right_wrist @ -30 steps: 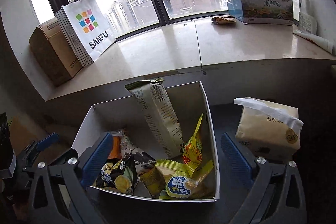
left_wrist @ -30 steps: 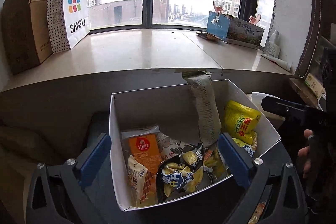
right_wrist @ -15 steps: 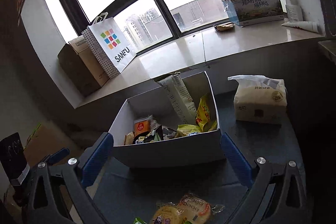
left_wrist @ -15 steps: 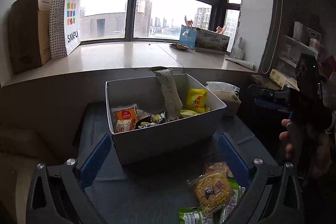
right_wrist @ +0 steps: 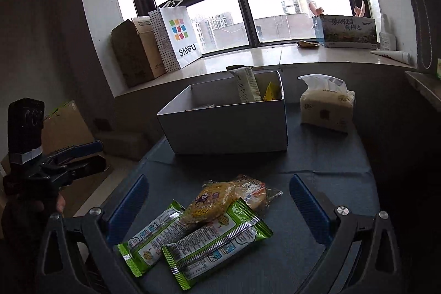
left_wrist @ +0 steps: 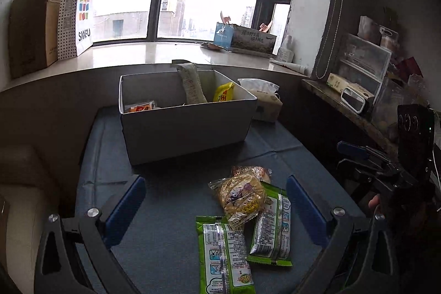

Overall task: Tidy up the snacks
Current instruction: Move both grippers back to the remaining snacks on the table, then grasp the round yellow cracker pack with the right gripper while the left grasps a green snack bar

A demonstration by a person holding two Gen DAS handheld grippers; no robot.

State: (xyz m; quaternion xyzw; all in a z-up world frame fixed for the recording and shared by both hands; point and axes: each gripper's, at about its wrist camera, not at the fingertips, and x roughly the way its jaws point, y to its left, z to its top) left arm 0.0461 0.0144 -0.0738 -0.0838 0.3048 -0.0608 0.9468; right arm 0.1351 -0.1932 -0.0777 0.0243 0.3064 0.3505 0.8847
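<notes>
Snacks (left_wrist: 248, 214) lay in a loose pile near the front edge of the blue mat (right_wrist: 330, 178), w/ more already in the white box (left_wrist: 182, 126) toward the back edge. Both grippers had pulled back from over the box, so another pickup looked next. Left gripper (left_wrist: 215, 208) & right gripper (right_wrist: 217, 205) hovered over the pile, jaws wide apart, empty

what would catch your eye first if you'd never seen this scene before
A loose pile of snack packets lies on the dark blue-grey tabletop: two green foil packets side by side, with a yellow crinkly cracker packet resting across their far ends. Behind the pile stands an open white cardboard box already holding snacks, one tall pale packet sticking up above its rim. A white SANFU paper bag stands on the windowsill behind.
</notes>
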